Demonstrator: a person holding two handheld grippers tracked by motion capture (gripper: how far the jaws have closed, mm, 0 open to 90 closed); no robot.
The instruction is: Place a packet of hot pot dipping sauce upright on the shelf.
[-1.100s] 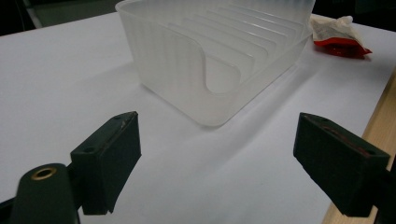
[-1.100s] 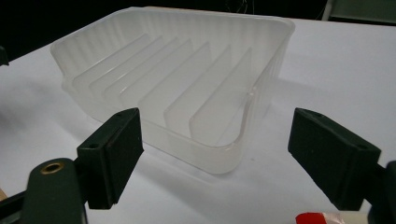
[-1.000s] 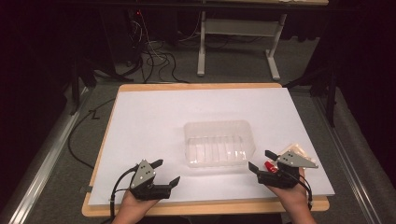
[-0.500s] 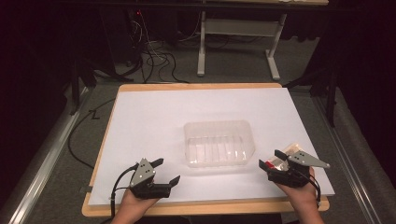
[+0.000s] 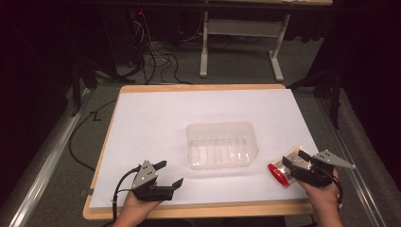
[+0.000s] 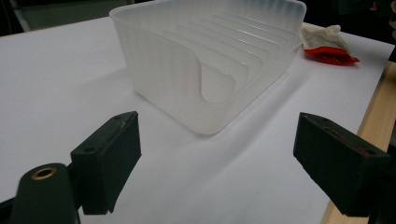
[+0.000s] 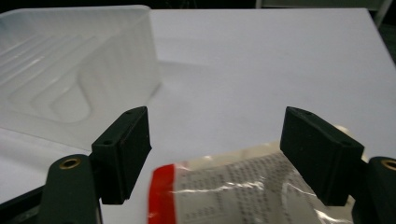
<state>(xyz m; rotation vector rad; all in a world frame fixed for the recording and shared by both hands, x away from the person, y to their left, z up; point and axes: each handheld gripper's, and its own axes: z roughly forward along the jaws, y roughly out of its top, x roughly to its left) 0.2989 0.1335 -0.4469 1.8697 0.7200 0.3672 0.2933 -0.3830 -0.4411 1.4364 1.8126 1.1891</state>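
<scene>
the right tool [image 5: 294,163] hangs over a small packet [image 5: 283,171] at the near right of the tabletop [image 5: 156,118], its jaws spread wide and just now drawing in a little, with the packet lying between them and not yet pinched. in the right gripper view the packet [image 7: 243,186] shows a red end and a clear printed body, flat on the white sheet, with a black jaw on either side and a gap on both sides. the left tool [image 5: 165,174] sits at the near left, released and holding nothing, its jaws pointing toward the clear plastic tray [image 5: 222,144] in the middle of the tabletop. in the left gripper view the tray [image 6: 205,60] stands just ahead, empty and ribbed inside, and the packet [image 6: 327,44] lies beyond its right end.

this looks like the pickup step: the right tool is lining up on the packet. next it likely needs to settle lower, clench on the packet's body, lift, and carry it left to the tray. the flat, slippery wrapper may slide out unless the jaws catch enough of it.
</scene>
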